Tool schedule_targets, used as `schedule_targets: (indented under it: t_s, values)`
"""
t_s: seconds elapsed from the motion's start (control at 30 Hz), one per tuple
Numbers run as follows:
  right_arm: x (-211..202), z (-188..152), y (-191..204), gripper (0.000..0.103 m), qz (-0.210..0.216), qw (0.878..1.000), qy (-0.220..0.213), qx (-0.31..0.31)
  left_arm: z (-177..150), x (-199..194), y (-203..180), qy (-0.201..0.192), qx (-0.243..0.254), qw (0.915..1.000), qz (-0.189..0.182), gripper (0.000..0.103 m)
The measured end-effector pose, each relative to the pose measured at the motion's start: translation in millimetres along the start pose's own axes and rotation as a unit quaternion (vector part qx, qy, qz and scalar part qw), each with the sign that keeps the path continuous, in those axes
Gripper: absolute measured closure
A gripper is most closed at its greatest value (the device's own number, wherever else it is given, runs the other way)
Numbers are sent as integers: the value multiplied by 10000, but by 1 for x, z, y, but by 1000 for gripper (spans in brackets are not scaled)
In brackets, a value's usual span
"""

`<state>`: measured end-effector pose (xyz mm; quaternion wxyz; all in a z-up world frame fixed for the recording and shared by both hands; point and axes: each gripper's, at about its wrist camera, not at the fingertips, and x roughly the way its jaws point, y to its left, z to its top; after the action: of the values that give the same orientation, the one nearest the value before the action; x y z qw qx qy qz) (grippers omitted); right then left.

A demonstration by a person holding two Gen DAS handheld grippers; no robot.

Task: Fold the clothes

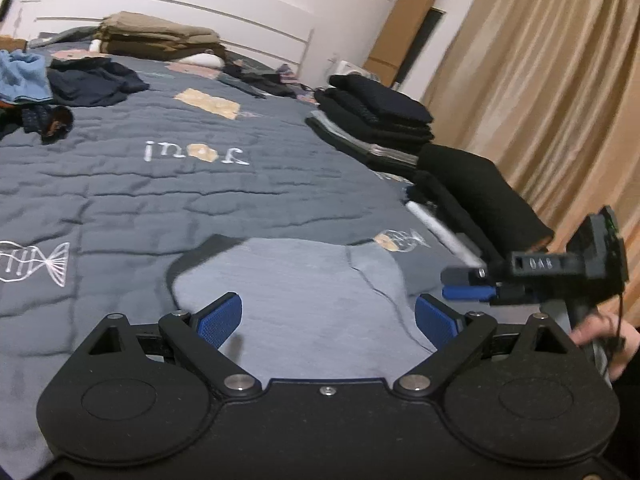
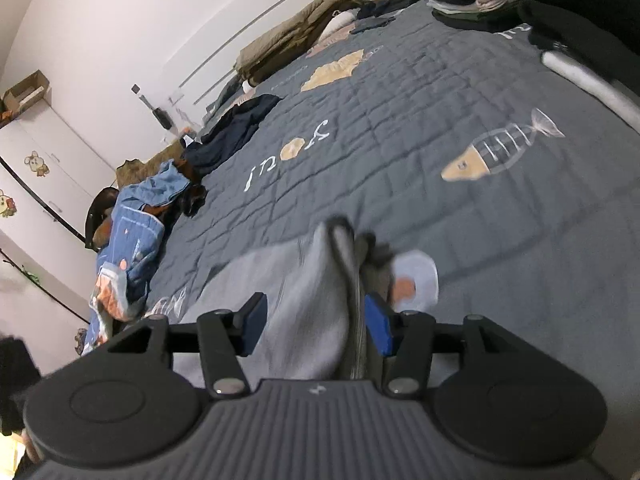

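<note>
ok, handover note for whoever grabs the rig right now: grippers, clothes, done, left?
Left gripper: open, held over the grey garment, gripping nothing.
Right gripper: jaws parted with a fold of the grey garment between them; pads do not look clamped, view blurred.
Grey garment lies on the quilt near the bed's front edge, partly folded.
Done: folded dark stacks along the curtain side.
Left: finish the grey one, then the loose dark clothes and blue denim on the far side.
</note>
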<state>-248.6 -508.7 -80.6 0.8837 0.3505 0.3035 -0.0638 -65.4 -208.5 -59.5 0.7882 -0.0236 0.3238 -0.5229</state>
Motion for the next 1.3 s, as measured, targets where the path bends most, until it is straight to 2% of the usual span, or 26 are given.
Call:
schedule_targets:
  t_s: [0.1,0.37,0.53,0.6,0.63,0.67,0.77,0.93,1.0,1.03,1.1,1.2,1.3]
  values:
    - [-15,-25,3,50,-194,9997,65,122,-5,1,-9,56,132,9999,-87,10]
    - [-39,-88,-6,49,-267,9973,184,652,-12,0,-20,112,313,9992,-237,10]
    - [-32,-119,-12,49,-274,9945,471,890,-12,-2,-21,96,299,9992,-230,10]
    - [-27,-127,-17,61,-232,9934,490,1009,-13,-3,-22,101,316,9992,-207,10]
    - [-27,-128,-19,87,-216,9925,491,1098,-13,-4,-22,107,337,9992,-184,10]
    - [-27,-129,-20,96,-161,9917,532,1162,-14,-4,-22,114,357,9992,-161,10]
    - [-42,-129,-19,97,44,9909,418,1281,-12,-13,-20,23,386,9992,-118,10]
    - [-58,-137,-20,98,139,9890,313,1438,-4,-27,-6,-139,189,9997,24,10]
    - [-58,-137,-21,98,90,9891,276,1440,-3,-28,-3,-77,144,9999,37,10]
    - [-55,-137,-21,96,-73,9902,326,1353,-3,-28,-3,-30,154,9999,17,10]
    - [-51,-136,-22,94,-405,9899,421,1288,-6,-29,-5,73,227,9997,-90,10]
    - [-64,-130,-26,92,-199,9883,256,1492,-12,-32,-13,217,385,9984,-360,10]
    - [-82,-119,-16,81,-157,9920,-202,1238,-20,-35,-19,269,429,9972,-557,11]
